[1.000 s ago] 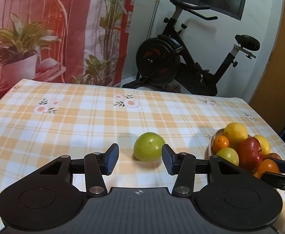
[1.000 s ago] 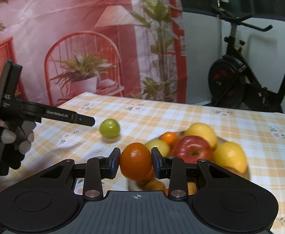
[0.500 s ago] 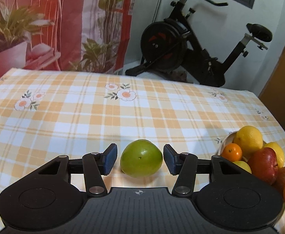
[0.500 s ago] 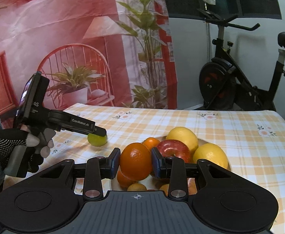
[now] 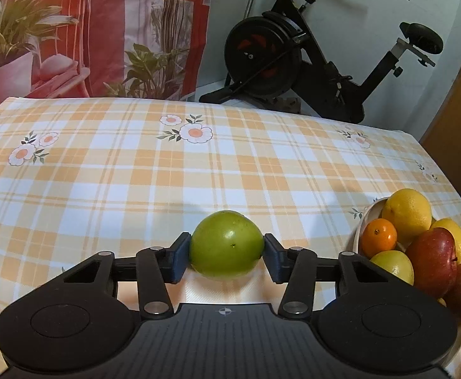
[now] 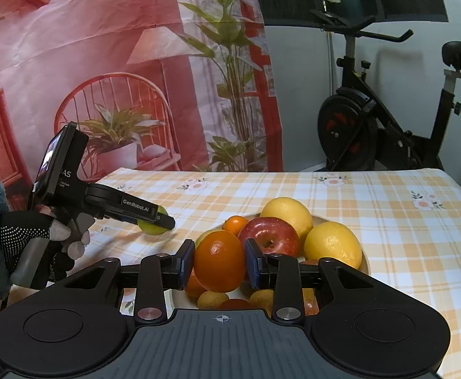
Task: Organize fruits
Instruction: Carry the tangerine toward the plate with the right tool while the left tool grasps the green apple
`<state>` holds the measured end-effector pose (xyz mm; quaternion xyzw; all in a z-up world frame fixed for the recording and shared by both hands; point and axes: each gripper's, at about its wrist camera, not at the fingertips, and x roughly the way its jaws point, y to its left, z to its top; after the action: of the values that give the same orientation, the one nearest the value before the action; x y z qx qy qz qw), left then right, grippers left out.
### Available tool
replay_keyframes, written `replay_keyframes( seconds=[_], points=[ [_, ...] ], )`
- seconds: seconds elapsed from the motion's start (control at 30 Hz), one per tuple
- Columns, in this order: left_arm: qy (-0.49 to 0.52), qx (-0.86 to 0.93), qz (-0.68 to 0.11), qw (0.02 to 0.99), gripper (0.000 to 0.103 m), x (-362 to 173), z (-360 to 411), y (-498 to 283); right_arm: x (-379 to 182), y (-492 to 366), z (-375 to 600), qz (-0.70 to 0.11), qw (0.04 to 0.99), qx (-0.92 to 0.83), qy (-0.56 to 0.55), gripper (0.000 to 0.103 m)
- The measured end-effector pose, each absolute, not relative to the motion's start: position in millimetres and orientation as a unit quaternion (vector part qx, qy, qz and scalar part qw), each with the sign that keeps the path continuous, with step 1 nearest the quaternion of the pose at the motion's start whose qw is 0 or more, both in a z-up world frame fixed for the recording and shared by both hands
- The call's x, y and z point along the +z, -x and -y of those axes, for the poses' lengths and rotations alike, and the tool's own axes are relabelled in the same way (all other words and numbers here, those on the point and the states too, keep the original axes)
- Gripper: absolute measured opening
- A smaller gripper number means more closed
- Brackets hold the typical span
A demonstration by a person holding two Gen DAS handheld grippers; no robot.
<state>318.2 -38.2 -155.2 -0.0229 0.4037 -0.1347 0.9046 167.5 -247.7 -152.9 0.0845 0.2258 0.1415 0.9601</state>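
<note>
Green fruit between the pads of the left hand-held gripper [image 5: 226, 254]

The jaws are closing on the green fruit [image 5: 226, 243] on the bench [image 5: 230, 164] — right hand-held gripper [image 6: 219, 263] grips an orange [image 6: 219, 260] over the bowl [image 6: 364, 260].

**Fruit Count on the Checked Bench**

One green fruit [image 5: 226, 244] is sitting alone on the bench [image 5: 199, 170], outside the bowl [image 6: 364, 260]. One bowl is standing there, piled with fruit. Two large yellow citrus are showing at its far side: one [image 6: 287, 210] behind, one [image 6: 333, 244] to the right. One red apple [image 6: 268, 233] is lying between them. One small mandarin [image 6: 234, 223] is peeking out behind it. One big orange [image 6: 219, 260] is sitting above the pile. Several smaller yellow and orange fruits are lying underneath, too hidden to count. Two sets of tongs are showing: the left tongs [image 5: 226, 257] and the right tongs [image 6: 219, 263]. One exercise bike [image 6: 388, 120] is standing behind.
</note>
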Motion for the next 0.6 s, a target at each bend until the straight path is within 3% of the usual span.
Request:
replay_keyframes(
  seconds=[0.6],
  points=[
    [0.008, -0.142, -0.382, 0.913, 0.051, -137, 38, -297, -156, -162, 247, -0.222, 0.96, 0.144, -0.088, 0.032]
  ],
)
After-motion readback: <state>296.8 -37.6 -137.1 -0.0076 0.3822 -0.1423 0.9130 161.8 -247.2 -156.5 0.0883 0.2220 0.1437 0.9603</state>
